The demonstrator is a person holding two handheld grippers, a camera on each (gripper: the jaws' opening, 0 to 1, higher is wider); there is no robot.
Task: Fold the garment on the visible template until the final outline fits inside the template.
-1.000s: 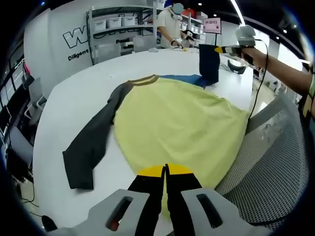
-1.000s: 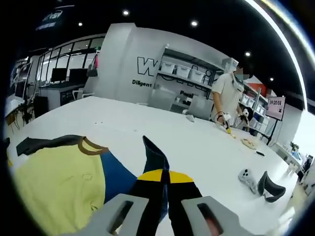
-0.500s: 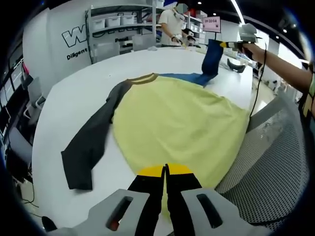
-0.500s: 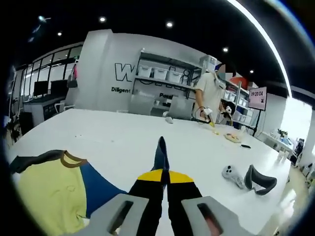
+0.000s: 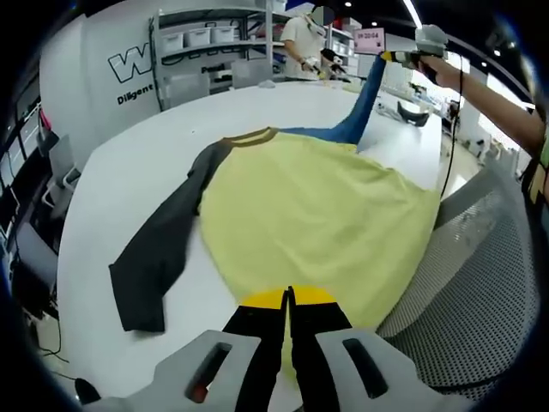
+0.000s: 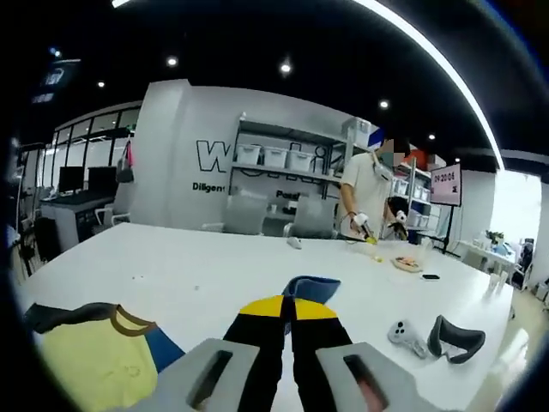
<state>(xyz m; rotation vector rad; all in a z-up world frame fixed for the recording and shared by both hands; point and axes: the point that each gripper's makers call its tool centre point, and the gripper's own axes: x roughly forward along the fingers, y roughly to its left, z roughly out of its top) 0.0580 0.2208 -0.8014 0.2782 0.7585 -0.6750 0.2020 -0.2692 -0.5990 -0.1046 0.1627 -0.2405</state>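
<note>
Blue sleeve [image 5: 364,99] now hauled up taut off the desk [image 5: 129,180], right fingers [image 6: 257,330] pinching its cuff; left fingers [image 5: 257,330] clamping the yellow shirt [image 5: 309,210] hem nearest; fold-over probably next.

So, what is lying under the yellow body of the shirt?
The yellow shirt body lies on the white table, its near hem in the left gripper. Whether a template lies beneath cannot be seen; the cloth covers it.

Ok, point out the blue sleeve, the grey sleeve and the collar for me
blue sleeve [image 5: 367,93], left gripper view, mid-length of the lifted sleeve
grey sleeve [image 5: 154,257], left gripper view, middle of the flat sleeve
collar [image 5: 250,137], left gripper view, brown neckband
</note>
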